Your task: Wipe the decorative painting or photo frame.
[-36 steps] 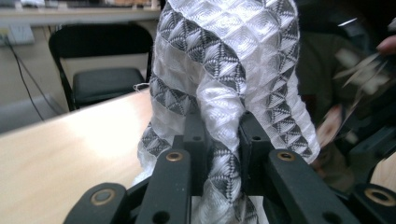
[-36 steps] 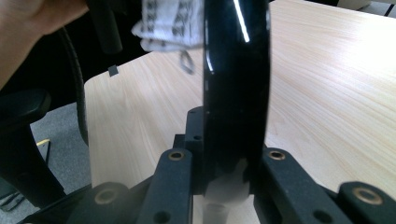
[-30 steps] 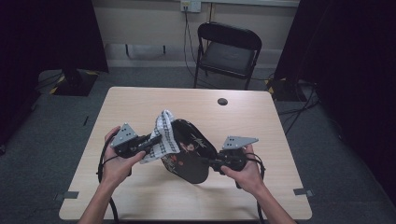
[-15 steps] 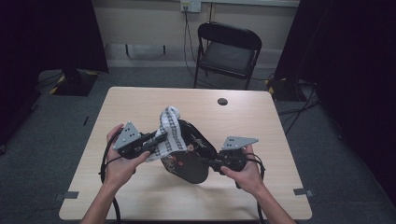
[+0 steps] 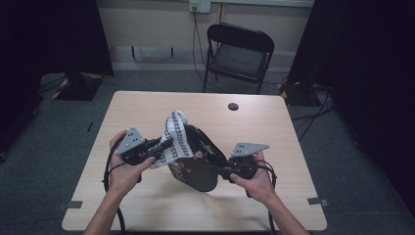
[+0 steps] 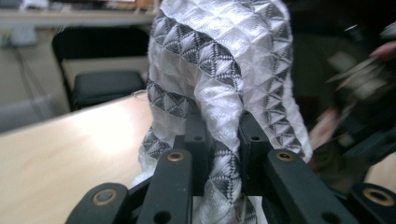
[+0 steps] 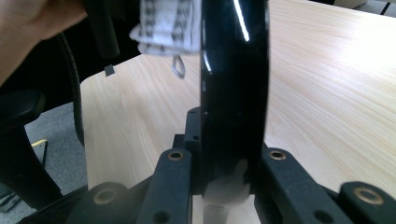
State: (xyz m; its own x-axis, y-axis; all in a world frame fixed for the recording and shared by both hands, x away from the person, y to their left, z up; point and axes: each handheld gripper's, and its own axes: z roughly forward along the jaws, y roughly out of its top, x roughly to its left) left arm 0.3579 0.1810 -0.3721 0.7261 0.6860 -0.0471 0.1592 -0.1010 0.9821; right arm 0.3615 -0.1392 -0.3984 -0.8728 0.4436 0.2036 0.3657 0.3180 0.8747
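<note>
Here, left tongs [image 5: 166, 144] clenched on a white-and-grey checked waffle-weave cloth [image 5: 175, 137], seen in high view left of centre over the surface [image 5: 147, 105]. In left gripper view, same left tongs [image 6: 223, 140] with a pinched fold of cloth [image 6: 224, 70] squeezed betw. the two black jaws, rest of cloth bunched above & draped to both sides. Right tongs [image 5: 218, 171] clenched on the rim of a glossy black plate [image 5: 195, 161], printed w/ small reddish & white marks on its face; plate held tilted, near edge-on, lifted off the surface, betw. the two hands. In right gripper view, right tongs [image 7: 229, 140] gripping plate [image 7: 233, 70] edge-on, dark rim rising straight up from the jaws, light glinting on it; cloth [image 7: 163, 28] hanging at top left just beside plate's far part. Cloth lying against plate's upper-left face in high view, touching it. Left hand [image 5: 125, 169] & right hand [image 5: 254, 181] wrapped round gripper bodies, forearms in from bottom edge. Grey three-cornered plates on top of both grippers. Small dark round hole [image 5: 233, 106] near far edge of surface, well apart from the work. Black folding chair [image 5: 240, 51] behind the surface, by the wall.
</note>
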